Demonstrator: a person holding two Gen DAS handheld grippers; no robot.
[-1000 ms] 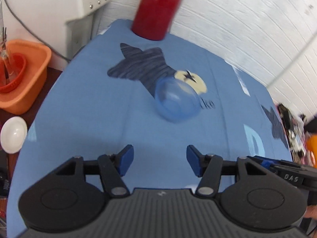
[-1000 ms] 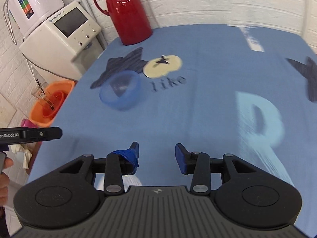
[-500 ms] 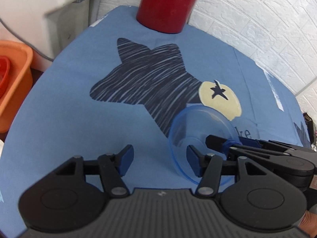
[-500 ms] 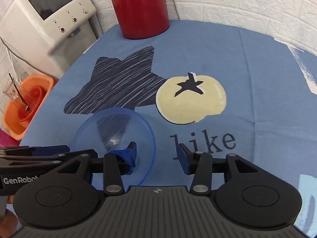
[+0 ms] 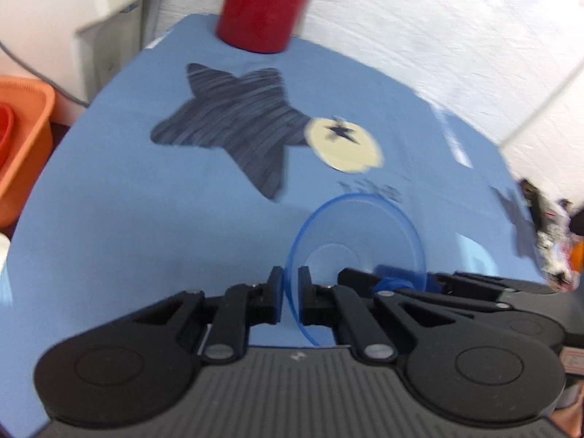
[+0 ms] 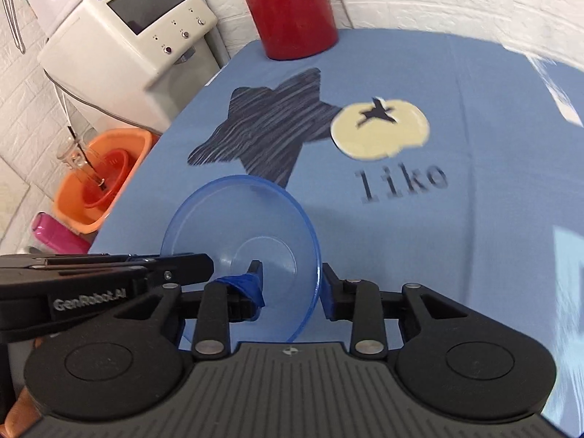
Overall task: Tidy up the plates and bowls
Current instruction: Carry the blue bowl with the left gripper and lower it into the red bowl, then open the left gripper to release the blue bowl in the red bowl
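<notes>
A clear blue bowl is tilted up on its edge over the blue tablecloth. In the left wrist view, my left gripper is shut on the bowl's near left rim, which runs between the two pads. It enters the right wrist view from the left as the left gripper. My right gripper is open and straddles the bowl's right wall. Its taped left finger is inside the bowl and its right finger sits just outside the rim. The right gripper reaches into the bowl from the right.
A red thermos stands at the table's far edge. A white appliance stands beside the table on the left. Below it is an orange basin holding a red bowl and a glass. A pink object lies nearby.
My left gripper has gone from open beside the bowl to shut on its rim. The bowl has tipped up and come nearer. The right gripper's fingers have narrowed slightly around the bowl's wall.
</notes>
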